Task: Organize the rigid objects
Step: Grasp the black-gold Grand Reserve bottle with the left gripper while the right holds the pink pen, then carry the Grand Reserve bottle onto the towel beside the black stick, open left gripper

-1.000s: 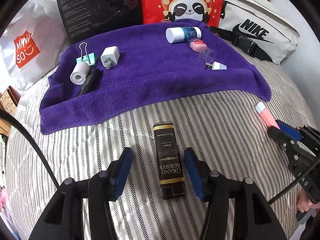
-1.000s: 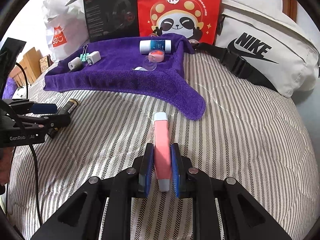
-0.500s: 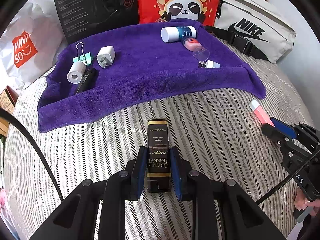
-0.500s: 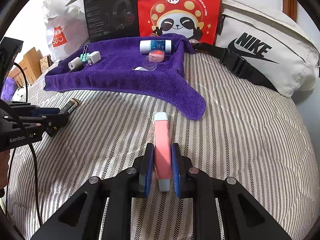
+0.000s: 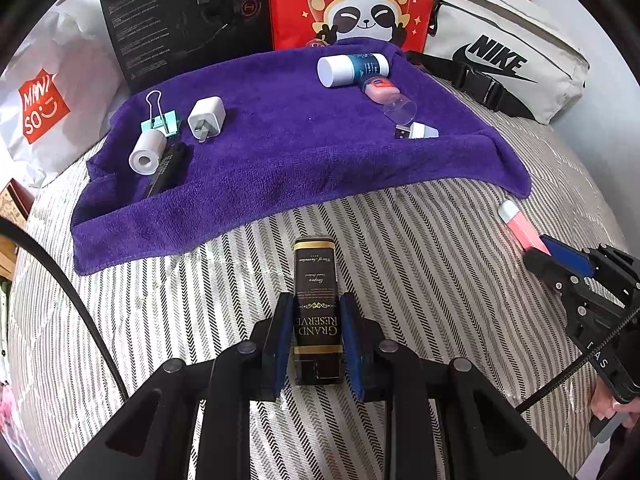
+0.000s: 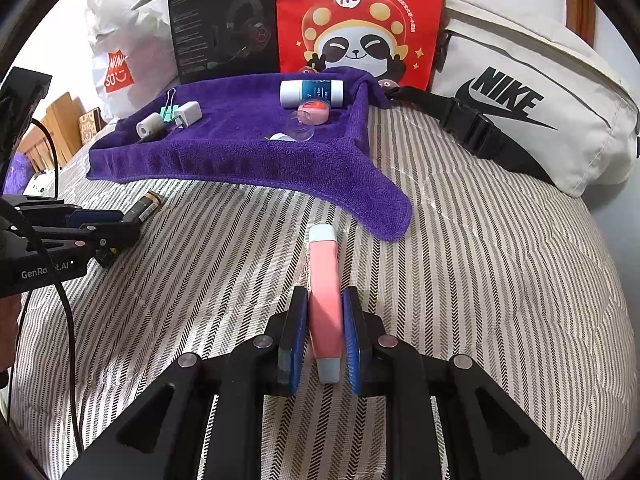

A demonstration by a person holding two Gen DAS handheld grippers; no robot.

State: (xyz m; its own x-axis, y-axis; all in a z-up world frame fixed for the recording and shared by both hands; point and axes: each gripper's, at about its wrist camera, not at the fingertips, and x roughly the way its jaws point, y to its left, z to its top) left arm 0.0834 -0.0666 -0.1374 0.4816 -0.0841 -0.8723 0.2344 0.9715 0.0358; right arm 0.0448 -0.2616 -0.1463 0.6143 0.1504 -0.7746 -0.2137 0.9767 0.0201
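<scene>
My left gripper is shut on a black and gold box marked GRAND RESERVE, low over the striped bed cover. My right gripper is shut on a pink tube with pale blue caps, also low over the cover. Each gripper shows in the other's view: the right one at the right edge, the left one at the left edge. A purple towel lies ahead. It carries a white roll, a binder clip, a white charger, a white and blue bottle, a pink jar and a USB stick.
Behind the towel stand a black headset box, a red panda bag, a white Nike bag and a white Miniso bag. A black pen-like item lies by the roll. Striped bed cover lies in front of the towel.
My left gripper has closed on the black and gold box, which lay between its open fingers a second ago. The right gripper has kept its hold on the pink tube.
</scene>
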